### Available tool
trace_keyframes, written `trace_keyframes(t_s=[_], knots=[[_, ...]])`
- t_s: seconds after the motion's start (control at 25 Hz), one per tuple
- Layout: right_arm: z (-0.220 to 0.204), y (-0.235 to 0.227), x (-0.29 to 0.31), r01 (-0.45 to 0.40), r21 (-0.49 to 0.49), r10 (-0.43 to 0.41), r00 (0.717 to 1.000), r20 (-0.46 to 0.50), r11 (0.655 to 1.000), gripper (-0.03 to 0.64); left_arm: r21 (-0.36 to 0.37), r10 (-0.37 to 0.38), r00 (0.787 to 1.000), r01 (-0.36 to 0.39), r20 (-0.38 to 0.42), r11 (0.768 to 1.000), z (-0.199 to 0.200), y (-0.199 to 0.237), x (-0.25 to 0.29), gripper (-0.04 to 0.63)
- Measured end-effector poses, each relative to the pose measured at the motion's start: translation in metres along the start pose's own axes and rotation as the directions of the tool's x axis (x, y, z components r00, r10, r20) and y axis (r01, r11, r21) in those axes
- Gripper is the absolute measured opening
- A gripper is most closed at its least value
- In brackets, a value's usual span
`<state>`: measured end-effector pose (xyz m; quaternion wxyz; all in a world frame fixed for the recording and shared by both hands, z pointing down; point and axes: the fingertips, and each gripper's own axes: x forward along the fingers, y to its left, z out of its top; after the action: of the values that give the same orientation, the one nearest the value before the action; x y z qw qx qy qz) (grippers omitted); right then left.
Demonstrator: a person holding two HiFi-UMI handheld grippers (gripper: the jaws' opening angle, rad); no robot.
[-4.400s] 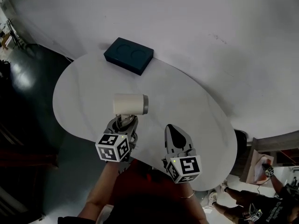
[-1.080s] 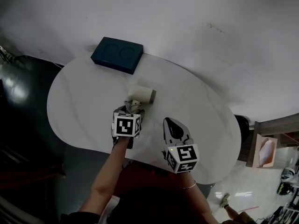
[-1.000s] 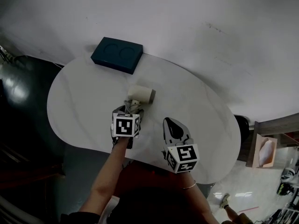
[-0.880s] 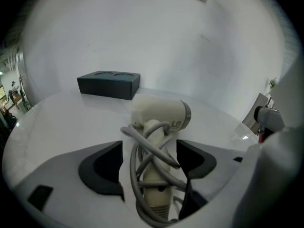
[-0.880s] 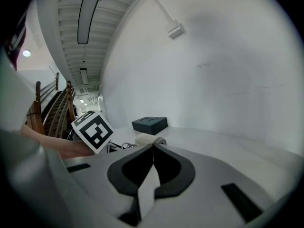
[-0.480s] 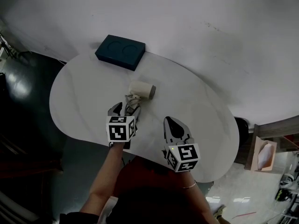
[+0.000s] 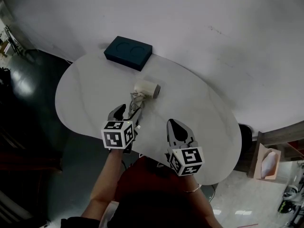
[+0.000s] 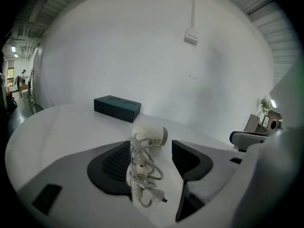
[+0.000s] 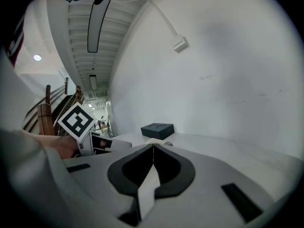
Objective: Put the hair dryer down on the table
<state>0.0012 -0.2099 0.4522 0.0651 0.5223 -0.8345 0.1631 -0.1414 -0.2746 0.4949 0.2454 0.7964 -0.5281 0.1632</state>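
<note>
The small white hair dryer (image 7: 147,89), its cord (image 8: 142,169) wound round the handle, lies on its side on the white table (image 7: 80,94), apart from the dark box (image 7: 128,52). The left gripper (image 7: 127,110) has wide jaws now closing, the handle between them but not pressed; the right gripper (image 7: 175,124) is closed and empty

illumination is diffuse and even: the white table (image 7: 80,94) and the wall (image 7: 213,32) behind it read bright, with only faint, soft shadows. the floor (image 7: 33,108) left of the table is dim, with one pale glare patch. both gripper views show strong barrel distortion and black vignetting at the corners; their nearest foreground is out of focus.
</note>
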Motion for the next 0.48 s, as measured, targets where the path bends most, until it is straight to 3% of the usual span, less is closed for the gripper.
trace_keyframes(t_s=[0.16,0.48], knots=[[0.006,0.004,-0.009,-0.012,-0.005,0.012,1.000,0.025,1.000,0.015,-0.009,0.003,0.998,-0.003,0.059,1.000,0.006,-0.004,-0.019,0.227],[0.013,0.008,-0.029,-0.032,-0.012,0.033,0.998,0.060,0.999,0.015,0.001,-0.023,0.991,0.023,0.128,1.000,0.017,-0.025,-0.049,0.173]])
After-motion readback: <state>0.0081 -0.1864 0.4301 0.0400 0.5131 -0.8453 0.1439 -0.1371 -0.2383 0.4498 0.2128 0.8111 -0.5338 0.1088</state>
